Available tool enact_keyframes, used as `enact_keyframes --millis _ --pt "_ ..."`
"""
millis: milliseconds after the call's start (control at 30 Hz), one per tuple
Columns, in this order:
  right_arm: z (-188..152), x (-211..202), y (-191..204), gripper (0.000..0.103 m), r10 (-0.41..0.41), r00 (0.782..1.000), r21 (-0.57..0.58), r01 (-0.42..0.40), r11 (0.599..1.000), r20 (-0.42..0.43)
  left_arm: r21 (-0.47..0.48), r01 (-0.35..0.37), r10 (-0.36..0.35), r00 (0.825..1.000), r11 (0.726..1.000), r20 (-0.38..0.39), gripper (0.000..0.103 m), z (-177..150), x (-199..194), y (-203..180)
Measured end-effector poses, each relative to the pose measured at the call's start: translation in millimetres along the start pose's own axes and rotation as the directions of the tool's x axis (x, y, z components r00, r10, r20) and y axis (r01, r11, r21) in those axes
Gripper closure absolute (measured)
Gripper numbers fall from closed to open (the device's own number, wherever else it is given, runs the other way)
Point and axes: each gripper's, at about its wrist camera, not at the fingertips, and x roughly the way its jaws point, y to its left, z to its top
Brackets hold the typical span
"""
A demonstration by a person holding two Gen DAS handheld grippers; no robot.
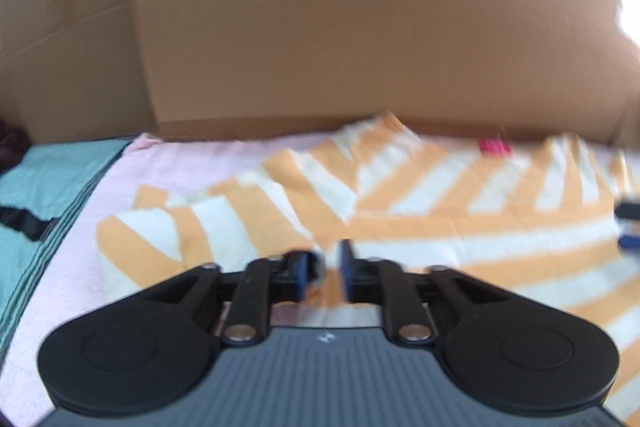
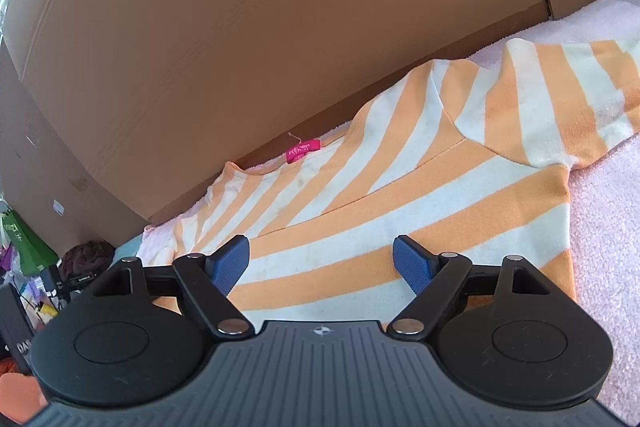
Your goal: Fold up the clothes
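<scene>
An orange-and-white striped T-shirt (image 1: 400, 219) lies spread on a pink towel (image 1: 180, 163), its pink neck label (image 1: 494, 147) toward the cardboard wall. My left gripper (image 1: 325, 273) hovers low over the shirt's left part, near a rumpled sleeve (image 1: 160, 227). Its jaws stand a narrow gap apart, and the blurred picture shows no cloth pinched between them. In the right wrist view the shirt (image 2: 380, 195) lies flat with its label (image 2: 303, 151) at the far edge and one sleeve (image 2: 560, 99) folded inward. My right gripper (image 2: 322, 265) is wide open just above the shirt's body, holding nothing.
A tall cardboard wall (image 1: 320, 27) rises right behind the towel (image 2: 600, 227). A teal cloth (image 1: 48, 171) with a black strap lies left of the towel. Bags and clutter (image 2: 32, 247) sit at the far left. A dark and blue piece, probably the other gripper (image 1: 628, 227), shows at the right edge.
</scene>
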Motion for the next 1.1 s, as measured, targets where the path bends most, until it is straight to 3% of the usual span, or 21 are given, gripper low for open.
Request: enact_keyframes --millis 33,67,133,267,367,433,500,700,800,833,867,900,933,1000,1100 --pt "3.6 1.5 6.7 0.02 0.027 1.0 0.003 -0.027 1.0 -0.013 0.005 0.019 -0.019 1.0 1.0 0.012 0.039 -1.1 -3.2 0.4" --pt "7.4 3.7 17.0 0.02 0.069 0.997 -0.008 -0.069 0.998 -0.023 0.007 0.036 -0.036 0.999 0.999 0.026 0.025 -2.1 -6.8 1.2" --pt "13.0 10.9 44.8 0.019 0.14 0.989 -0.078 -0.144 0.987 -0.054 -0.013 0.046 -0.045 0.996 0.999 0.075 0.01 -3.6 -19.4 7.5" --pt "11.0 31.9 110.0 0.019 0.193 0.974 -0.276 -0.219 0.936 -0.116 -0.092 0.071 -0.056 0.987 0.993 0.15 0.006 -14.5 -60.8 32.5" --pt "-7.3 54.5 158.6 0.019 0.179 0.972 -0.487 -0.231 0.843 -0.151 -0.131 -0.003 0.019 0.993 0.991 0.119 0.005 -33.5 -84.1 61.2" --pt "-27.4 72.8 186.8 0.019 0.15 0.976 -0.626 -0.216 0.749 -0.158 -0.144 -0.066 0.078 0.994 0.987 0.081 0.006 -43.4 -96.2 81.9" --pt "-54.9 83.9 210.5 0.02 0.145 0.974 -0.751 -0.227 0.62 -0.174 -0.185 -0.127 0.139 0.989 0.974 0.05 0.006 -50.3 -109.0 104.1" --pt "-139.0 108.1 266.2 0.02 0.107 0.974 -0.966 -0.214 0.147 -0.199 -0.286 -0.234 0.247 0.969 0.929 0.009 0.003 -64.7 -129.7 147.4" --pt "-154.9 124.5 277.9 0.031 0.066 0.981 -0.979 -0.189 0.07 -0.185 -0.321 -0.248 0.256 0.966 0.914 -0.018 0.001 -70.3 -131.5 157.3" --pt "-153.5 129.9 280.8 0.042 0.055 0.98 -0.977 -0.197 0.087 -0.192 -0.328 -0.253 0.259 0.965 0.91 -0.026 0.001 -72.0 -131.6 159.2" --pt "-149.1 135.4 283.3 0.051 0.042 0.977 -0.969 -0.212 0.127 -0.208 -0.331 -0.255 0.26 0.965 0.909 -0.029 0.001 -72.9 -131.9 159.8" --pt "-144.0 141.6 285.6 0.072 0.023 0.975 -0.96 -0.222 0.173 -0.221 -0.334 -0.256 0.261 0.965 0.907 -0.032 0.001 -73.9 -132.2 160.5" --pt "-138.4 146.3 286.8 0.08 0.01 0.975 -0.951 -0.22 0.217 -0.223 -0.337 -0.257 0.261 0.965 0.906 -0.034 0.001 -74.7 -132.6 161.0" --pt "-125.4 143.1 285.3 0.086 0.037 0.98 -0.929 -0.197 0.314 -0.195 -0.335 -0.256 0.262 0.965 0.907 -0.029 0.001 -75.0 -134.8 160.3" --pt "-93.3 130.2 277.6 0.087 0.098 0.978 -0.836 -0.209 0.507 -0.185 -0.331 -0.251 0.257 0.966 0.91 -0.027 0.001 -73.8 -136.0 158.7"
